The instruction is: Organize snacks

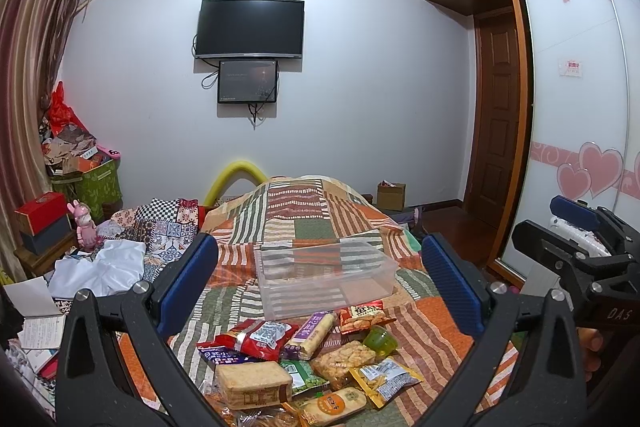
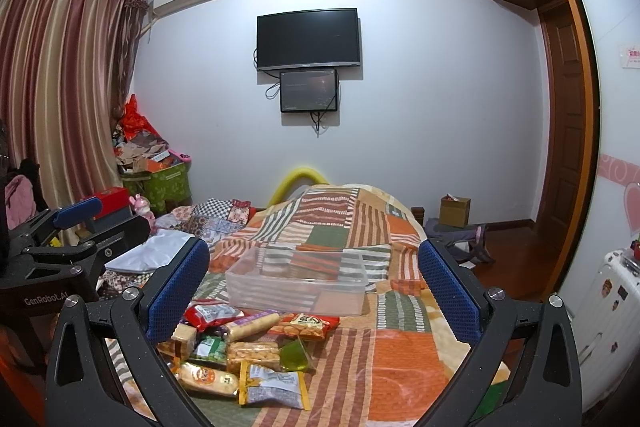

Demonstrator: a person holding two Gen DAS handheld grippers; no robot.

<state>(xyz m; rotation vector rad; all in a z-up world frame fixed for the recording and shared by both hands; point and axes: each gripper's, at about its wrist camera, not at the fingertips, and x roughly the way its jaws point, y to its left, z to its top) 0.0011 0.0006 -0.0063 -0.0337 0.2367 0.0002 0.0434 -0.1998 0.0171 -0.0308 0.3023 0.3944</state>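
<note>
A pile of several snack packets (image 1: 304, 359) lies on the patchwork bed quilt, also in the right wrist view (image 2: 248, 347). It includes a red packet (image 1: 256, 335), a green jelly cup (image 1: 380, 341) and a wrapped cracker block (image 1: 254, 383). Behind the pile stands an empty clear plastic box (image 1: 326, 279), also in the right wrist view (image 2: 296, 281). My left gripper (image 1: 320, 279) is open and empty above the pile. My right gripper (image 2: 314, 291) is open and empty, to the right of the left one.
The quilt (image 2: 400, 355) covers the bed. White cloth and papers (image 1: 96, 267) lie at the left. Boxes and a green bin (image 2: 160, 183) stand by the curtain. A wardrobe (image 1: 572, 99) and a white suitcase (image 2: 608, 315) are at the right.
</note>
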